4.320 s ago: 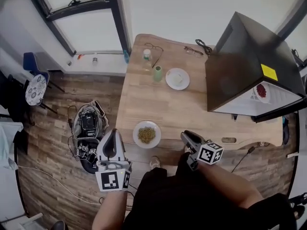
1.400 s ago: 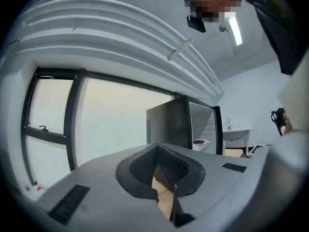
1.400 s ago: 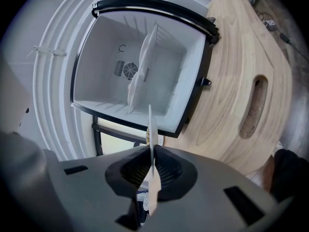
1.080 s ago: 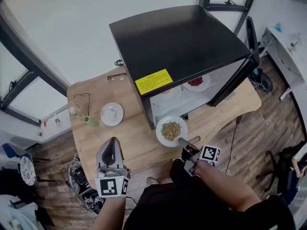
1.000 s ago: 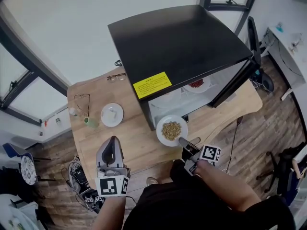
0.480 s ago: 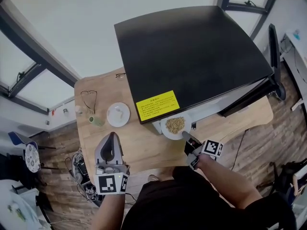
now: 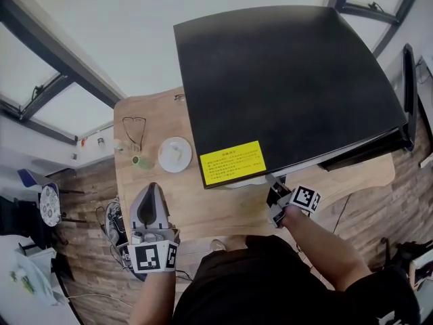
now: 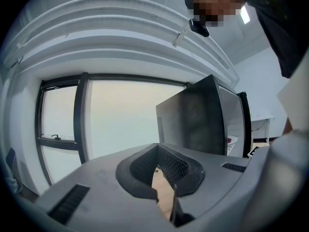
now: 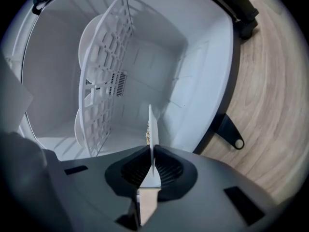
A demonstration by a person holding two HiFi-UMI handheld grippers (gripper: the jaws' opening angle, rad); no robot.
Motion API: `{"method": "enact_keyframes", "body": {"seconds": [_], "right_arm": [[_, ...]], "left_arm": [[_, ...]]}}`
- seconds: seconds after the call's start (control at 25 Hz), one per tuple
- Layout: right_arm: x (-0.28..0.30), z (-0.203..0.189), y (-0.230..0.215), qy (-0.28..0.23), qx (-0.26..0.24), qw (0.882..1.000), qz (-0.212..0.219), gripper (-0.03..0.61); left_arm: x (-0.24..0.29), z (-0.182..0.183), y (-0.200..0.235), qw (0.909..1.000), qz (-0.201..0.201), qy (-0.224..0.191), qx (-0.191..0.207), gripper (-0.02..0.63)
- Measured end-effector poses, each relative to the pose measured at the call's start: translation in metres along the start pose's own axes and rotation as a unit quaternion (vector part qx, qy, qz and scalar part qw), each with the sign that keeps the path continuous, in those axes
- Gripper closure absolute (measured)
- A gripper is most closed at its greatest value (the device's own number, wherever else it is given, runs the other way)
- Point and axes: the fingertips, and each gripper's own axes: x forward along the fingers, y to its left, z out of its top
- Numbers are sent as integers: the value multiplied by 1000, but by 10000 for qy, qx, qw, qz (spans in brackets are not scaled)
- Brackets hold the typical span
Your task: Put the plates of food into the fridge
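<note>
- The black fridge (image 7: 291, 87) stands on the right part of the tabletop, its door open and a yellow label (image 7: 233, 162) at the near edge of its top.
- The wooden tabletop (image 7: 159, 205) runs from the windows to the person's body.
- Inside the white fridge cavity, a white wire rack (image 9: 108, 71) divides the space; the right gripper view shows a round white plate through it.
- The left tongs (image 7: 150, 189) hang over the tabletop's near left edge, well apart from the fridge. They are pressed almost together, with only a slit and nothing in it (image 8: 161, 178).
- The right tongs (image 7: 272, 185) reach under the fridge's top edge and pinch the rim of a plate of food (image 9: 151, 124).
- That plate, seen edge-on with yellowish bits on it, is inside the fridge mouth beside the rack.
- A second white plate (image 7: 175, 154) lies on the tabletop left of the fridge.
- A green cup (image 7: 137, 161) lies just beside it, with spectacles (image 7: 134, 127) behind.
</note>
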Motion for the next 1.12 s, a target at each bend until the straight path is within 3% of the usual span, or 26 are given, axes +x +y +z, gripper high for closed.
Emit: {"method": "enact_keyframes", "body": {"seconds": [0.32,0.6,0.76,0.96,1.12], "right_arm": [[24,11,-7,48,-72,9997,-239,541],[34,18,-13,245,-1135,9874,-1080,533],[37,18,-15,324,-1771,9692,-1682,494],[37,22,-15,351,-2819,9241,-2554,437],[35,23,-18,380,-3310,8966,-2918,410]], "left_arm": [[-20,-1,27,9993,369,51,-27,609],[-42,2,48,9987,508,-34,-18,609],[-55,2,61,9983,576,-68,-5,609],[-70,1,73,9982,585,-93,-5,609],[-73,1,73,9990,441,-124,-4,609]]}}
